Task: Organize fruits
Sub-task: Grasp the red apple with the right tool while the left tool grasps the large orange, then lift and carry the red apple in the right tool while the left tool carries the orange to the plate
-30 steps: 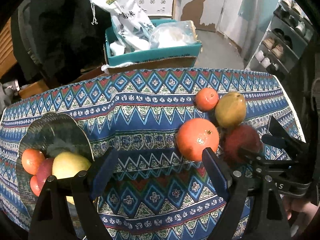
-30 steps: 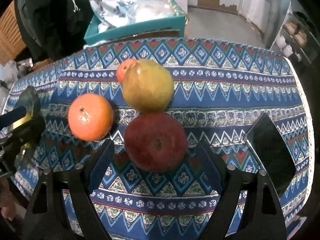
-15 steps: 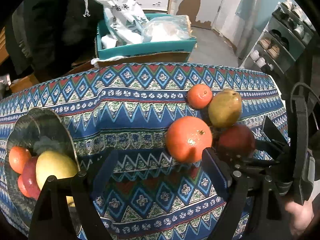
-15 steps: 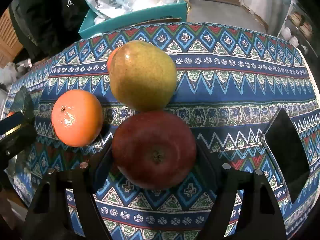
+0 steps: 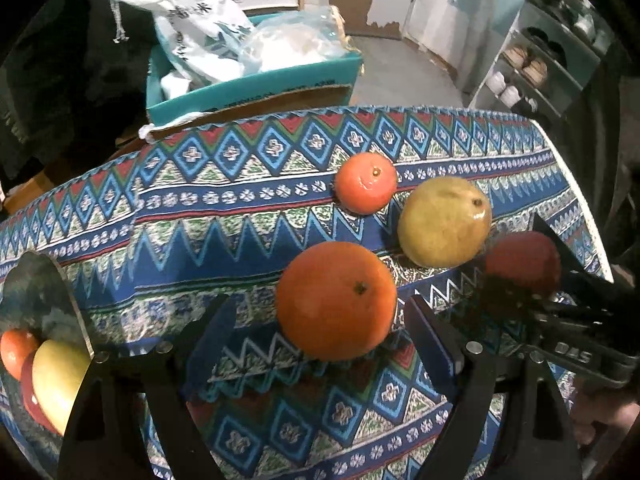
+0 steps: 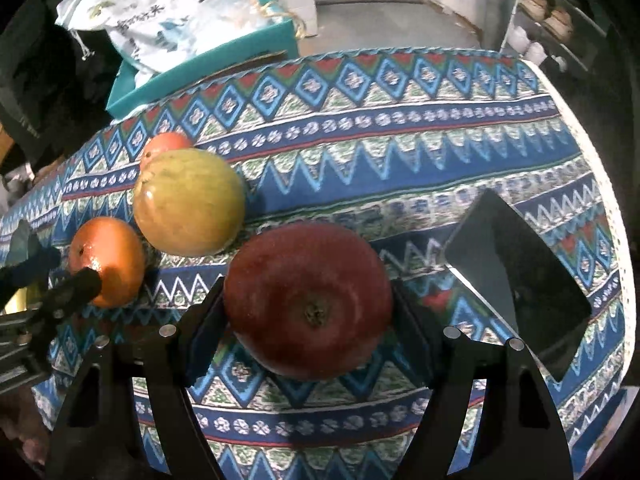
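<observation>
A large orange (image 5: 337, 300) lies on the patterned cloth between the fingers of my open left gripper (image 5: 320, 340), with gaps on both sides. A red apple (image 6: 308, 300) sits between the fingers of my right gripper (image 6: 308, 320), which close around it, touching its sides. A yellow-green pear (image 5: 444, 222) and a small orange (image 5: 366, 188) lie behind them. A glass bowl (image 5: 48, 280) at far left holds several fruits. The orange (image 6: 108, 260), pear (image 6: 188, 202) and small orange (image 6: 164, 144) also show in the right wrist view.
A teal box (image 5: 248, 88) with white bags stands behind the table. A black phone (image 6: 520, 280) lies on the cloth to the right of the apple. The table's right edge (image 5: 576, 184) drops off near a shoe rack (image 5: 536, 64).
Both grippers moved forward. The large orange now sits between my left fingers. My right fingers have come around the red apple and narrowed onto it.
</observation>
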Available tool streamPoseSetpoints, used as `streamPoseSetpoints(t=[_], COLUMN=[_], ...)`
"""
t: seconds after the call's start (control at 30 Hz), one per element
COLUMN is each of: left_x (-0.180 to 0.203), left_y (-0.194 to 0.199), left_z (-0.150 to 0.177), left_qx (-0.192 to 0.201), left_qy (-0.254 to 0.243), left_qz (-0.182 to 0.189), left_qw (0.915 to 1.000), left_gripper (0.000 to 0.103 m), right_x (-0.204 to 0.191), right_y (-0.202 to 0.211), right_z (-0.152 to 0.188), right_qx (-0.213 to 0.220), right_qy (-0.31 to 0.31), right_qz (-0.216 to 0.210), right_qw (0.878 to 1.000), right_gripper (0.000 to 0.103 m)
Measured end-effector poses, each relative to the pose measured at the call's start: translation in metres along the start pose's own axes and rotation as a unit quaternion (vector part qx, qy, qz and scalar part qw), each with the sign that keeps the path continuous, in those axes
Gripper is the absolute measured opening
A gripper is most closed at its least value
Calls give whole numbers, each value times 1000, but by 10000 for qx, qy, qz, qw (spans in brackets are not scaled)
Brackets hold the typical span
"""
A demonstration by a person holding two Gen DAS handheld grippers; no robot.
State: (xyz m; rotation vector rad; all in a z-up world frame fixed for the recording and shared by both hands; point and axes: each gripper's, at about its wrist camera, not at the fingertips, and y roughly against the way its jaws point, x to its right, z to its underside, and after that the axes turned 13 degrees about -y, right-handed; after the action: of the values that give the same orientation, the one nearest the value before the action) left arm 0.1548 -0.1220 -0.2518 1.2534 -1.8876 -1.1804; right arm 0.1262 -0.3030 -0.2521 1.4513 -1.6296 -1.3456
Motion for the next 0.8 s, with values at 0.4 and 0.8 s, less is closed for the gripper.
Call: streamPoseSetpoints(t=[0.4, 0.8], left_x=[14, 7], left_y=[-23, -20], left_z=[-3, 5], left_qx=[-183, -168], left_qy=[-206, -67], left_qz=[43, 25], left_qw=[9996, 9998], left_gripper=[83, 69], right_x=[7, -3], right_y=[13, 15], right_z=[0, 0], right_qx=[116, 205], right_qy=[75, 285], right_qz=[43, 167], right_qw=[9999, 9992], right_gripper=[77, 77])
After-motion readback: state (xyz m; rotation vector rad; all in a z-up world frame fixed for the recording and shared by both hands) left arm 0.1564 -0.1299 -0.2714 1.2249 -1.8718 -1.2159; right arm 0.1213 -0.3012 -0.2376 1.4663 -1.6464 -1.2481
